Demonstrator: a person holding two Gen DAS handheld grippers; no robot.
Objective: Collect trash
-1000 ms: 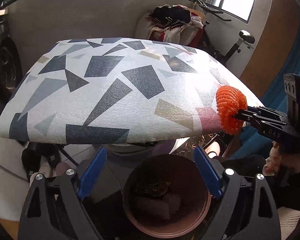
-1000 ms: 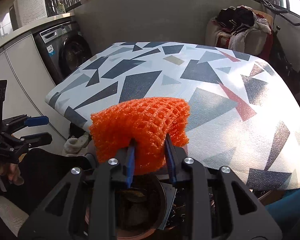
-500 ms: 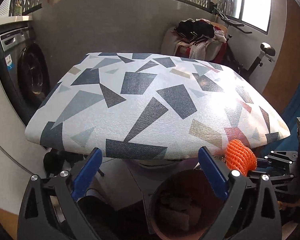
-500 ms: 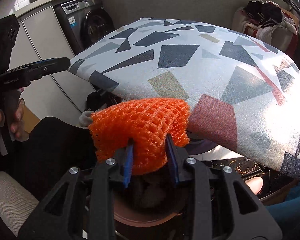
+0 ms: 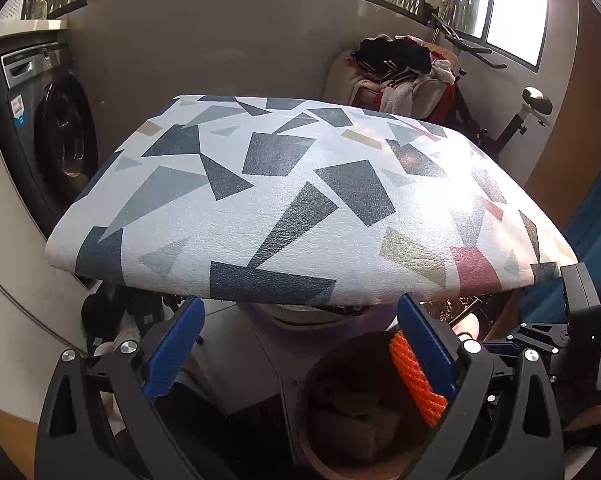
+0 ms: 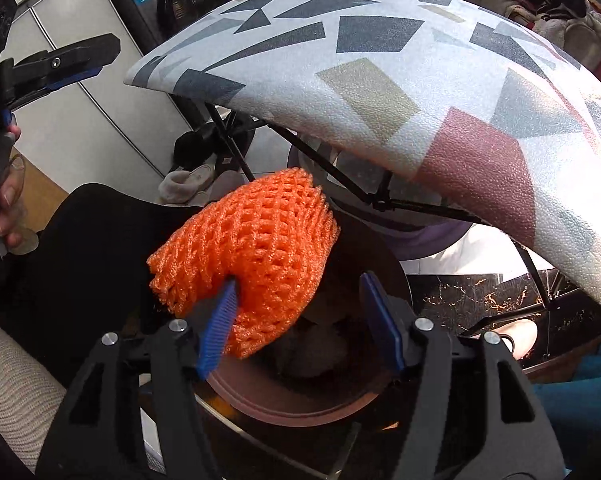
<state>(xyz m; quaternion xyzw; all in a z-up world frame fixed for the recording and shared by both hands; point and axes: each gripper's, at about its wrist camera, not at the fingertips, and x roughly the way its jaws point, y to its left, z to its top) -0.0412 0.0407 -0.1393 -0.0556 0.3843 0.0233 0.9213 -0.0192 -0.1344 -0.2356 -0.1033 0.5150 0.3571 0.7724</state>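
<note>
The right gripper (image 6: 300, 320) stands spread wide, the orange foam mesh net (image 6: 252, 260) touching only its left finger, directly above the round brown trash bin (image 6: 300, 404); the left gripper (image 5: 300, 344) gapes wide, empty, over that bin, below the geometric-patterned padded tabletop (image 5: 300, 200)

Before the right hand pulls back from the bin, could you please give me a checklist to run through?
1. Right gripper jaws open: ok.
2. Orange foam net free of the jaws: not ok, it rests against the left blue pad.
3. Net above the trash bin opening: ok.
4. Room left in the bin for it: ok, earlier trash sits low.
5. Left gripper out of the way: ok, empty, jaws open.
6. Patterned table cleared of trash: ok in both views.
</note>
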